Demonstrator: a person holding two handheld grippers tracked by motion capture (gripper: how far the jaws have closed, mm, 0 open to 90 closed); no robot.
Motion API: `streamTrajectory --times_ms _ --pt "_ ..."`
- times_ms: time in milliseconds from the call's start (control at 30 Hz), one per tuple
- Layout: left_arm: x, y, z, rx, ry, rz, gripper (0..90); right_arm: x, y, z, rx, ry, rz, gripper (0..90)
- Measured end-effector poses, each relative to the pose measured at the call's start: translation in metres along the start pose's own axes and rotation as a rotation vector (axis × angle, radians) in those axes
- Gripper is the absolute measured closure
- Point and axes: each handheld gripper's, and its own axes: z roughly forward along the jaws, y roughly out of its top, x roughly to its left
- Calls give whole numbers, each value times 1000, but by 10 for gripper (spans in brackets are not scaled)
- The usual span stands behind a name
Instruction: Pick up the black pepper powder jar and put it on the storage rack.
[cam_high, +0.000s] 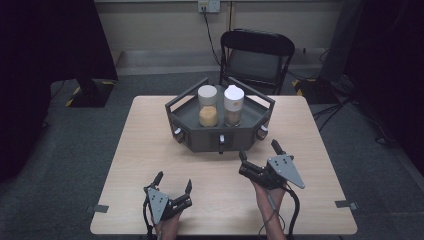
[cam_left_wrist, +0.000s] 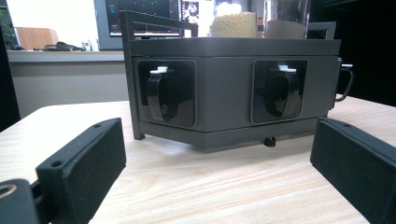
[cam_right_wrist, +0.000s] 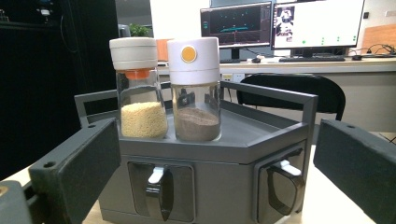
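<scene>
Both grippers sit low in the high view, jaws spread wide and holding nothing: the left gripper (cam_high: 173, 183) at the bottom centre-left, the right gripper (cam_high: 259, 150) to its right and higher, just short of the grey hexagonal rack (cam_high: 200, 137) at mid-frame. On the rack's deck stand two jars side by side, the jar of yellow grains (cam_high: 208, 105) on the left and the jar of brown powder (cam_high: 233, 105) on the right. The wooden table (cam_high: 140, 150) carries it all.
</scene>
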Motion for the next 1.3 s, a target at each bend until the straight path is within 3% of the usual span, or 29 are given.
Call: streamTrajectory --times_ms 533,867,1300 --pt "0 0 0 0 0 0 28 5 -24 -33 -32 -16 -13 0" --pt "0 0 0 0 0 0 28 7 -46 -44 -26 -50 -62 0" --pt "0 0 0 0 0 0 28 1 -72 -49 1 -70 -31 1"
